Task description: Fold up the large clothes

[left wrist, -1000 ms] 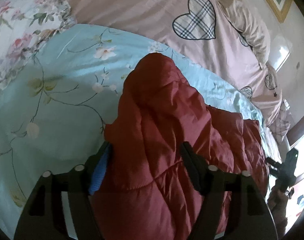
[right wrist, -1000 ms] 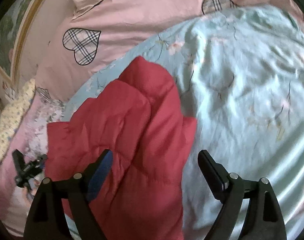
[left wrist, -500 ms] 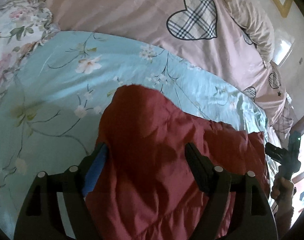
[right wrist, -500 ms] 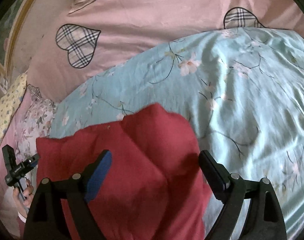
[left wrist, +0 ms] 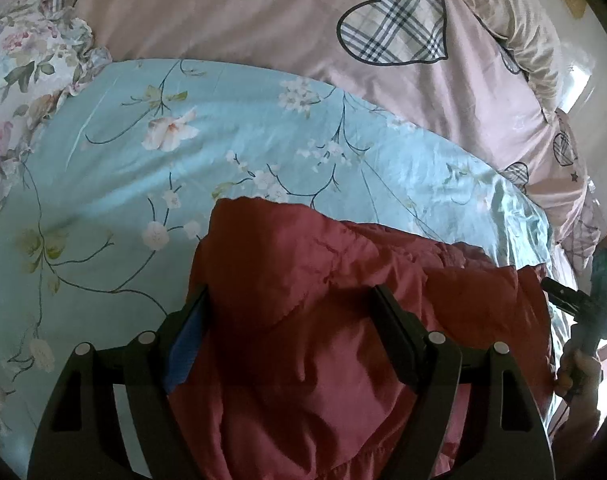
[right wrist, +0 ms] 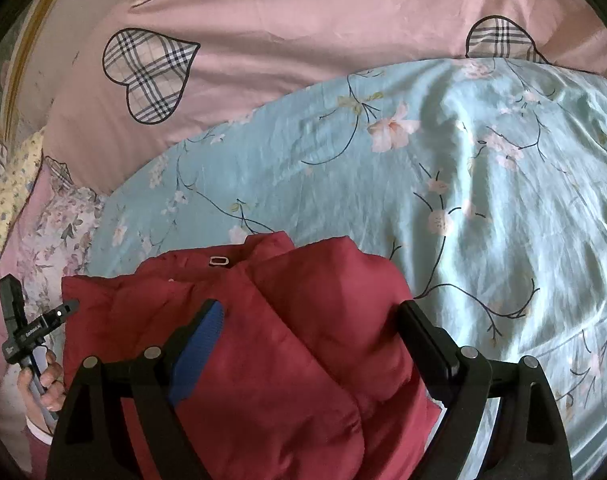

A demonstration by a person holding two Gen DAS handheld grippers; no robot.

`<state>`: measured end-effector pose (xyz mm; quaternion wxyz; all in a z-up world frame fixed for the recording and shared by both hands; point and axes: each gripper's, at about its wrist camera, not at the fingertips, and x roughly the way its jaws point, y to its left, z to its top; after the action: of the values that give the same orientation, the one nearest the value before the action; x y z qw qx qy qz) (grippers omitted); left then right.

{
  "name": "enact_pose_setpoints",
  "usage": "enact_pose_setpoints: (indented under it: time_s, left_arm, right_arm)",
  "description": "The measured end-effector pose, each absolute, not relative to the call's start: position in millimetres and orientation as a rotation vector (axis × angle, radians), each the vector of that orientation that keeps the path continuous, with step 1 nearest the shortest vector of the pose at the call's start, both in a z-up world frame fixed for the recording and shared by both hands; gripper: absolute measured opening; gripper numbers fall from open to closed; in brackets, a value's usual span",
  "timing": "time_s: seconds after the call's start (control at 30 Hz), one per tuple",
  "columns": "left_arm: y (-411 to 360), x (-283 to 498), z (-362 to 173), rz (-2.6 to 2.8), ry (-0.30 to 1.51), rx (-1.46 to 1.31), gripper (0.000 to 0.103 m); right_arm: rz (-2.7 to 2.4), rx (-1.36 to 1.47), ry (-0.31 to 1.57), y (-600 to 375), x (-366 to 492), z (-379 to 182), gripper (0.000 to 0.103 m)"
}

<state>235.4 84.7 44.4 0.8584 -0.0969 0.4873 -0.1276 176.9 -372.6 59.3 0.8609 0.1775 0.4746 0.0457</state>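
Observation:
A dark red quilted jacket point(left wrist: 311, 320) lies bunched and folded over on a light blue floral sheet point(left wrist: 183, 160). My left gripper point(left wrist: 291, 300) has its jaws wide apart, with the jacket's fabric lying between the fingers. In the right wrist view the same jacket point(right wrist: 287, 340) lies low in the frame, a small metal ring point(right wrist: 219, 261) showing near its far edge. My right gripper point(right wrist: 307, 312) is also wide open over the jacket. Each wrist view shows the other gripper at the frame edge, hand-held: the right one point(left wrist: 583, 308) and the left one point(right wrist: 27, 328).
A pink duvet with plaid hearts point(left wrist: 263, 20) covers the far part of the bed. A floral pillow point(left wrist: 19, 68) lies at the left. A cream pillow point(left wrist: 531, 36) and a framed picture are at the far right by the wall.
The raised jacket sleeve or flap has come down flat onto the rest of the jacket. Both grippers have pulled back and lowered, so more blue sheet shows beyond the jacket.

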Motion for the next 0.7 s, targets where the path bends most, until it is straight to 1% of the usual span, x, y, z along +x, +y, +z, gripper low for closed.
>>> enact_pose_setpoints:
  time_s: [0.07, 0.1, 0.13, 0.17, 0.2, 0.23, 0.27, 0.33, 0.57, 0.7]
  left_arm:
    - [83, 237, 44, -0.267, 1.021, -0.195, 0.076]
    - [82, 237, 44, -0.267, 1.018, -0.186, 0.066]
    - [80, 238, 44, -0.265, 1.020, -0.172, 0.052]
    - [79, 238, 44, -0.261, 1.021, -0.161, 0.044]
    - [78, 238, 43, -0.256, 1.020, -0.141, 0.028]
    - [78, 238, 43, -0.259, 1.020, -0.134, 0.018]
    - [78, 237, 44, -0.265, 1.018, -0.134, 0.017]
    - [78, 235, 48, -0.260, 0.997, -0.138, 0.013]
    - [69, 251, 75, -0.239, 0.926, -0.140, 0.011]
    - [61, 273, 80, -0.230, 0.911, -0.144, 0.010]
  right_arm:
    - [0.092, 0.366, 1.001, -373, 180, 58, 0.088]
    - [0.092, 0.363, 1.001, -373, 180, 58, 0.081]
    - [0.085, 0.355, 1.003, -372, 181, 57, 0.068]
    - [0.080, 0.349, 1.005, -372, 181, 56, 0.060]
    - [0.076, 0.346, 1.001, -372, 181, 56, 0.041]
    - [0.074, 0.349, 0.991, -373, 180, 57, 0.025]
    - [0.061, 0.342, 0.977, -374, 179, 59, 0.017]
    - [0.043, 0.339, 0.915, -376, 171, 69, 0.014]
    - [-0.042, 0.290, 0.795, -376, 174, 96, 0.009]
    - [-0.104, 0.319, 0.778, -390, 189, 92, 0.007]
